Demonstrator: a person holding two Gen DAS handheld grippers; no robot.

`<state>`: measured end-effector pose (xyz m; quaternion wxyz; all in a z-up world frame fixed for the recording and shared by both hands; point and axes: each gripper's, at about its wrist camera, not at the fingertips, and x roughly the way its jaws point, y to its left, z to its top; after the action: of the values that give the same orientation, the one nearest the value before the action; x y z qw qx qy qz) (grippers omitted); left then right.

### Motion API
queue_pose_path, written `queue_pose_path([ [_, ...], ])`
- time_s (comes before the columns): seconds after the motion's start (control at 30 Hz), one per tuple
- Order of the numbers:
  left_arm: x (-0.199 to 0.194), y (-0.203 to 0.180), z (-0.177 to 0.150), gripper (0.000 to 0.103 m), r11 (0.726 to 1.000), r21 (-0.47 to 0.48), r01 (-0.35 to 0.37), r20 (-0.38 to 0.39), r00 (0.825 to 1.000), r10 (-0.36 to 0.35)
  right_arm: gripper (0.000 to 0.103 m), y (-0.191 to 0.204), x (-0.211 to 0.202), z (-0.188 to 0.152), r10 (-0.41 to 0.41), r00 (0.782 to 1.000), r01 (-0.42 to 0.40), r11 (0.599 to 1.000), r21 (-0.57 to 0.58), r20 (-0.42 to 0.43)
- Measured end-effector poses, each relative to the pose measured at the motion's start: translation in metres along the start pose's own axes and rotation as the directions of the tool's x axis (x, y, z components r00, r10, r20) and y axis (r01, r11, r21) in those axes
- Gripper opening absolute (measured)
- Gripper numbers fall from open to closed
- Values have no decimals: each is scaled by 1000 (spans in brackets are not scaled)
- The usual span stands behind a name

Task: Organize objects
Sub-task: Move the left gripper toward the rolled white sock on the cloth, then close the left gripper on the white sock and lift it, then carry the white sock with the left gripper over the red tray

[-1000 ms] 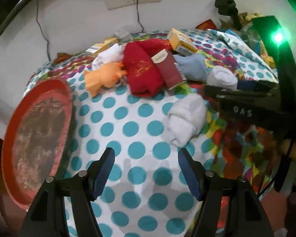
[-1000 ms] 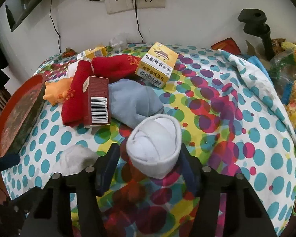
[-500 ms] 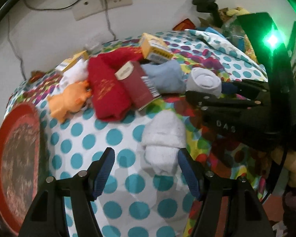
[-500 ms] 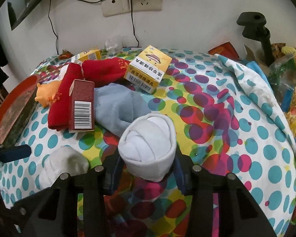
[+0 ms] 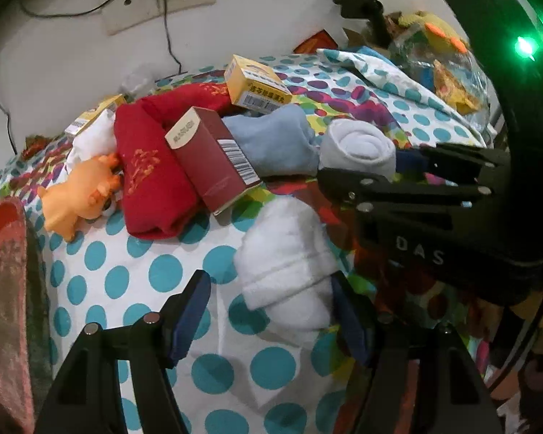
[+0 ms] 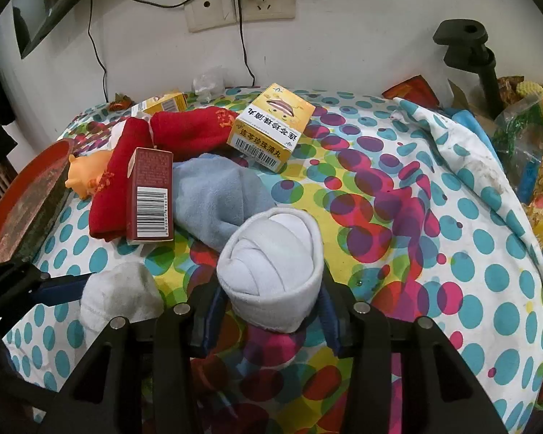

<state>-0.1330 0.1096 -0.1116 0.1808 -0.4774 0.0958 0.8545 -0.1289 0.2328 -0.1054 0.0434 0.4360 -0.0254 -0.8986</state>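
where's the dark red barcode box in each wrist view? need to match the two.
Left wrist: dark red box left of centre in the upper half, leaning on the red sock, barcode facing right.
Right wrist: dark red box left of centre, barcode facing the camera.
Shared landmark: the yellow box lies behind it in both views.

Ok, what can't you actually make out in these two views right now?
- Left wrist view: the far side of the rolled grey sock is hidden by the right gripper.
- Right wrist view: the orange toy pig is partly hidden behind the red sock.
- Right wrist view: the red tray is cut off by the left edge.
- Left wrist view: whether the left gripper touches the white sock is unclear.
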Motion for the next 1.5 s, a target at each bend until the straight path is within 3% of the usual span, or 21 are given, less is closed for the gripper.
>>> queue_pose_path([
  [0.43, -1, 0, 1, 68, 999, -29, -16, 5, 1000, 16, 44, 4, -1, -2, -12, 1000, 12, 1000, -11, 1],
  [0.47, -1, -1, 0, 65, 1000, -18, -22, 5, 1000, 22, 44, 4, 0, -2, -11, 1000, 11, 1000, -11, 1],
  [0.53, -4, -4, 0, 40, 1000, 1, 0, 10, 1000, 0, 44, 4, -1, -1, -14, 1000, 14, 1000, -12, 0],
  [0.67, -6, -6, 0, 36, 1000, 7, -1, 7, 1000, 1, 44, 6, -1, -2, -24, 1000, 24, 1000, -18, 0],
  [0.87, -13, 3, -5, 35, 1000, -12, 2, 1, 1000, -2, 44, 6, -1, -2, -26, 1000, 26, 999, -20, 1],
  [1.27, -31, 28, -20, 35, 991, -63, -117, -28, 993, 116, 44, 5, 0, -1, -31, 1000, 31, 999, -25, 0],
  [1.5, -44, 50, -29, 35, 983, -113, -145, -35, 989, 142, 44, 7, 0, -2, -45, 999, 45, 998, -34, -1],
])
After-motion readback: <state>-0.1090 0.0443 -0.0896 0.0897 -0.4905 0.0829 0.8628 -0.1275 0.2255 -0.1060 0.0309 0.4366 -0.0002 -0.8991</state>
